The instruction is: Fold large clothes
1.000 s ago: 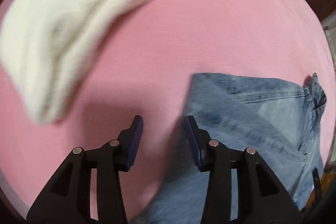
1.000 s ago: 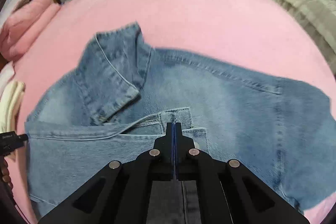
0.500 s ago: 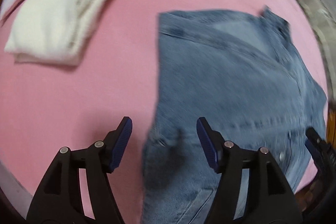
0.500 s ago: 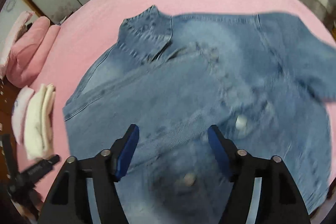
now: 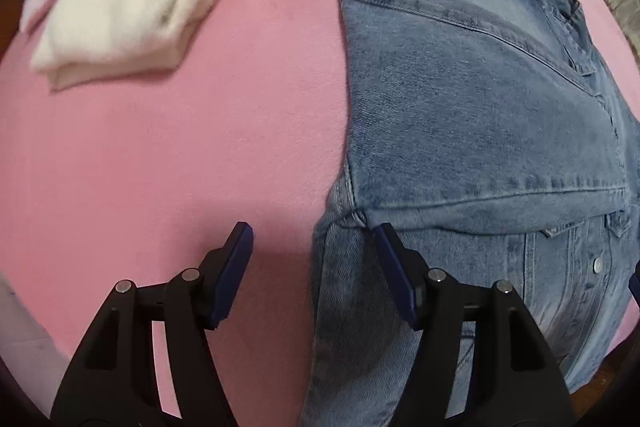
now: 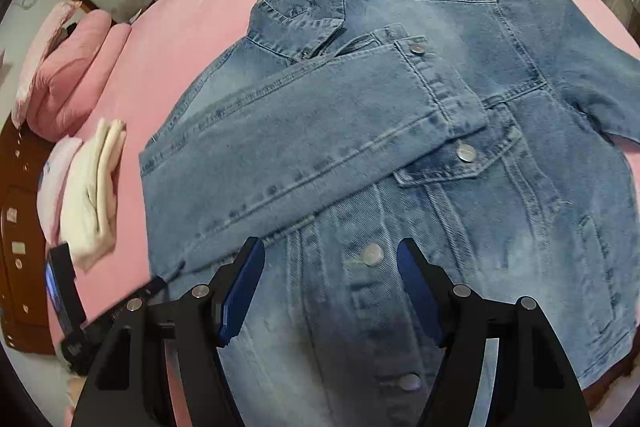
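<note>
Both your grippers hang released above the denim jacket (image 6: 400, 155) spread on the pink bed (image 5: 180, 147): the left gripper (image 5: 312, 247) over its folded sleeve edge, the right gripper (image 6: 332, 259) over its buttoned front, neither touching cloth.

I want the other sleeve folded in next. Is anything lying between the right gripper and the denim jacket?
Nothing visible. The right gripper hangs with open jaws directly over the blue denim jacket; the folded cream garment lies apart on the pink bedcover.
</note>
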A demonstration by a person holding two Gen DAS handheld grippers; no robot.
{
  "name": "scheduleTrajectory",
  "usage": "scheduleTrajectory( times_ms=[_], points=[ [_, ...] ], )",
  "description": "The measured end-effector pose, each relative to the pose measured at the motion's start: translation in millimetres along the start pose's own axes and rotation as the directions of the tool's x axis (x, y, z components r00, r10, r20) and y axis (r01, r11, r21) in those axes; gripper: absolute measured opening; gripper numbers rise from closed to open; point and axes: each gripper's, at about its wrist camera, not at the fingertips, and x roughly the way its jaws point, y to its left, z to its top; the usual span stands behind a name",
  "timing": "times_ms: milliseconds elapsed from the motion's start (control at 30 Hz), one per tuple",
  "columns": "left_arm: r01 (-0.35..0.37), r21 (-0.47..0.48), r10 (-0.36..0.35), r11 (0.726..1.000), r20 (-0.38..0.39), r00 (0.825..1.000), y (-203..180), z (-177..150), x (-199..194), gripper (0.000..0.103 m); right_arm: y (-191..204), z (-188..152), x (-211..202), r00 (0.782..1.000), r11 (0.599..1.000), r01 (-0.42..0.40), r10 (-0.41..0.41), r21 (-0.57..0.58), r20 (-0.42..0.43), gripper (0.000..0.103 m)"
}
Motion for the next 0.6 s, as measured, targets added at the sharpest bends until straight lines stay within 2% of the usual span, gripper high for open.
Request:
scheduleTrajectory(
  times_ms=[167, 267, 300, 367, 433, 600],
  points=[
    [-0.003, 0.046, 0.002, 0.999, 0.030, 1.000, -21.6, -22.1, -36.5, 0.062, -9.6, -16.8, -12.8, 0.999, 0.999, -0.023, 0.022, -0.047, -0.025, 0.071],
    [0.009, 0.061, -0.010, 0.998, 0.010, 1.000, -72.8, -34.4, -37.2, 0.069, -16.1, -25.5, -20.4, 0.999, 0.997, -0.049, 0.048, -0.056, -0.019, 0.080],
    [0.012, 0.061, -0.012, 0.998, 0.004, 1.000, -101.0, -26.8, -23.8, 0.070, -19.9, -27.3, -21.5, 0.998, 0.997, -0.065, 0.064, -0.047, -0.021, 0.080],
    [0.022, 0.054, -0.021, 0.998, -0.017, 1.000, -136.3, -32.2, -17.3, 0.070, -29.1, -28.0, -22.8, 0.995, 0.995, -0.095, 0.094, -0.028, -0.043, 0.081],
    [0.035, 0.046, -0.033, 0.998, -0.039, 0.999, -187.3, -23.7, 13.1, 0.073, -40.9, -27.5, -25.0, 0.990, 0.992, -0.123, 0.123, 0.000, -0.073, 0.081],
    [0.041, 0.088, -0.035, 0.995, -0.066, 0.997, -258.5, -46.9, 16.2, 0.076, -93.1, -21.4, -41.0, 0.964, 0.965, -0.230, 0.244, 0.125, -0.105, 0.084]
  ],
)
